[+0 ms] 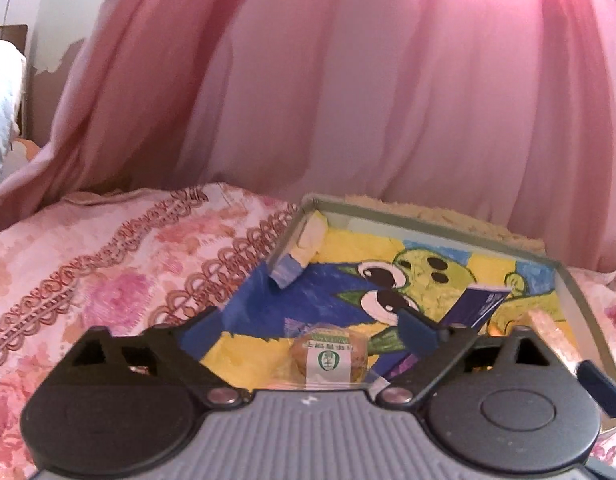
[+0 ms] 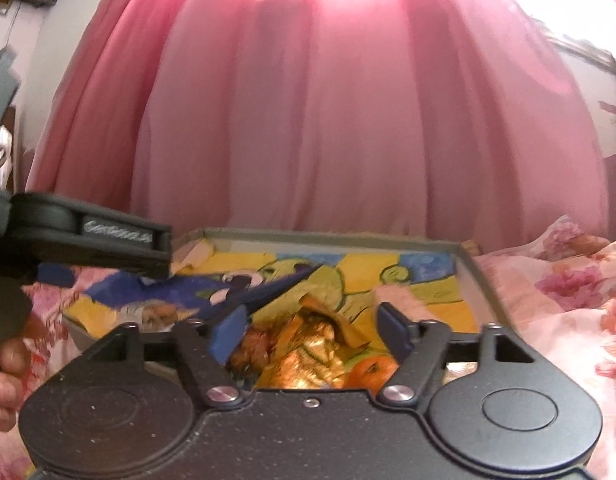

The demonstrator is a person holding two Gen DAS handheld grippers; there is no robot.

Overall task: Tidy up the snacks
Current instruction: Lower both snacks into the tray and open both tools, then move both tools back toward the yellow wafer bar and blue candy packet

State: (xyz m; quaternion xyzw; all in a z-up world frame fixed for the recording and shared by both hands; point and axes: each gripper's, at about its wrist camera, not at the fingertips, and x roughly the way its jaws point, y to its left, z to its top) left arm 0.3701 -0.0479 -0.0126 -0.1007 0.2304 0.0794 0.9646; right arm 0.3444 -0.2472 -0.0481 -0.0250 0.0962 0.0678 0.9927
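Now my left gripper (image 1: 308, 344) jaws gape over the wrapped pastry (image 1: 327, 356), my right gripper (image 2: 311, 328) jaws spread empty above the gold-foil snack (image 2: 308, 356), ready to sort.

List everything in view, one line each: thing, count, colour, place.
tray: one, grey rim, painted yellow-blue liner, on the bed
wrapped pastry: one, brown in clear wrap, tray's near edge, between the left tongs
dark blue packet: one, tilted, tray's right part
gold foil wrapper: one, between the right tongs
orange fruit: one, beside the foil
bedspread: one, pink floral, under the tray
curtain: one, pink, behind
left tongs: open
right tongs: open
hand: one, left edge
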